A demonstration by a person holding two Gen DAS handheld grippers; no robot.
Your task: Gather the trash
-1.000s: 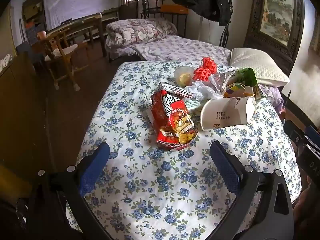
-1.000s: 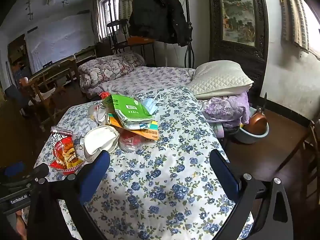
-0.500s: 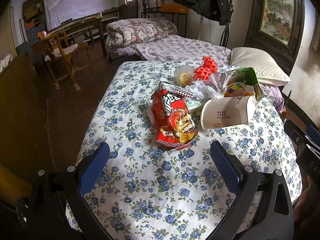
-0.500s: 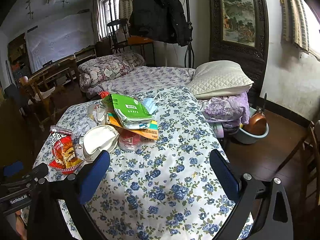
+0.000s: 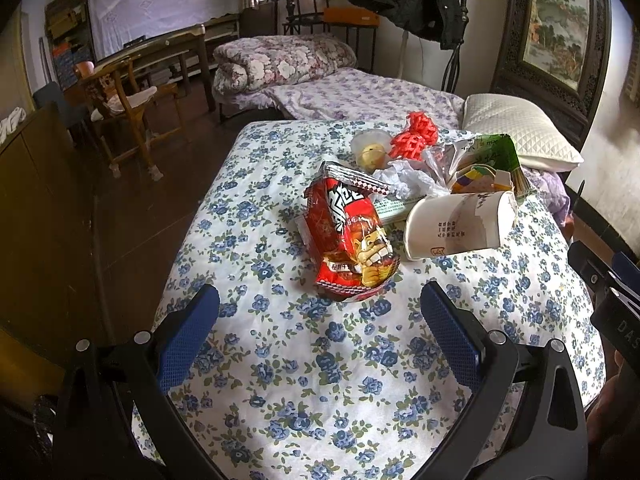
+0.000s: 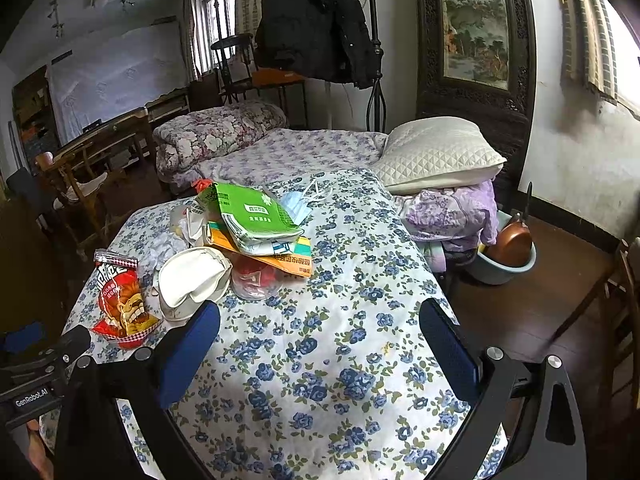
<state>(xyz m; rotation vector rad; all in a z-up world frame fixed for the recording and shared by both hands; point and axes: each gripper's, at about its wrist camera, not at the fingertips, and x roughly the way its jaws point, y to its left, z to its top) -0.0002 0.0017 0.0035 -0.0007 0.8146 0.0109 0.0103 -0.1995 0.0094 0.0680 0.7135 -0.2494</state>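
Trash lies in a heap on a table with a blue-flowered cloth [image 5: 320,360]. A red snack bag [image 5: 348,236] is nearest, also in the right wrist view [image 6: 120,300]. Beside it lies a squashed white paper cup [image 5: 456,224] [image 6: 192,280], with a green packet [image 5: 492,150] [image 6: 256,212], red netting [image 5: 416,136], a clear cup [image 5: 370,150], crumpled plastic [image 5: 412,180] and a face mask [image 6: 298,206]. My left gripper [image 5: 320,324] is open and empty, short of the snack bag. My right gripper [image 6: 320,340] is open and empty over bare cloth.
A bed with a rolled quilt [image 6: 216,136] and a white pillow [image 6: 436,156] stands behind the table. A basin with a brown pot [image 6: 508,252] sits on the floor at the right. Wooden chairs [image 5: 124,108] stand at the left.
Both views have shifted only slightly; the trash has not moved and both grippers stay open.
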